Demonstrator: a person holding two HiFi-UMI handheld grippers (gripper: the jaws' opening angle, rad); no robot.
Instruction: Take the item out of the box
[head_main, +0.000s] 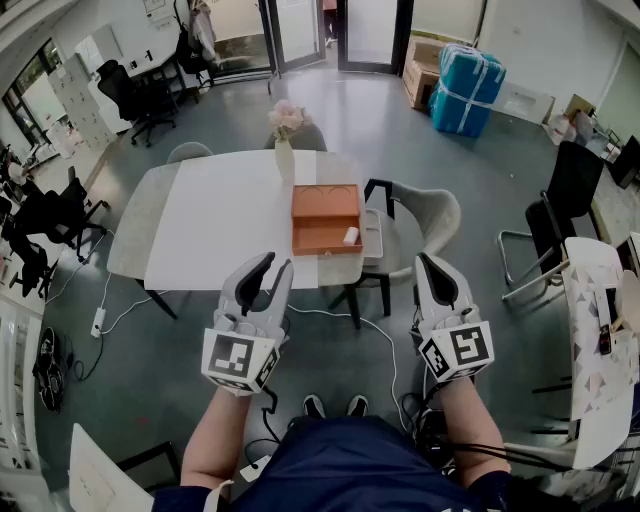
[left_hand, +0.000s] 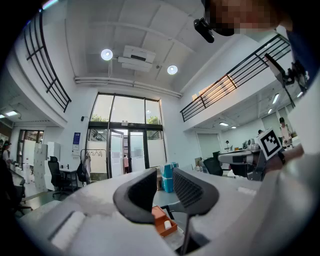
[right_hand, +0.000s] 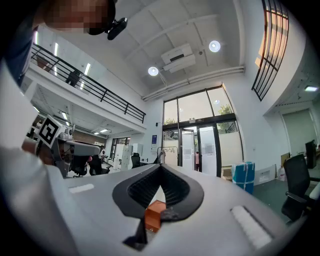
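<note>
Left gripper has its jaws apart with nothing between them; its own view shows only open air in the gap, with the box far beyond. Right gripper has its jaws pressed together, tip to tip, and holds nothing.

Both grippers hover well short of the box, nearer the person than it is, the left one off its near left corner and the right one off its near right side. Neither touches it.

The box is orange and lies open, showing two shallow halves. The item, small and whitish, sits in the near half, tucked into the right corner. Under the box is the table, with the box's near side close to the table's edge. Beyond the box's far side stands a vase of flowers, and a chair stands just to the box's right.

As I judge it, the task has hardly begun: the box is open, but the item is not yet grasped. What is left is the reach to the box, the grip on the item and the lift out.
</note>
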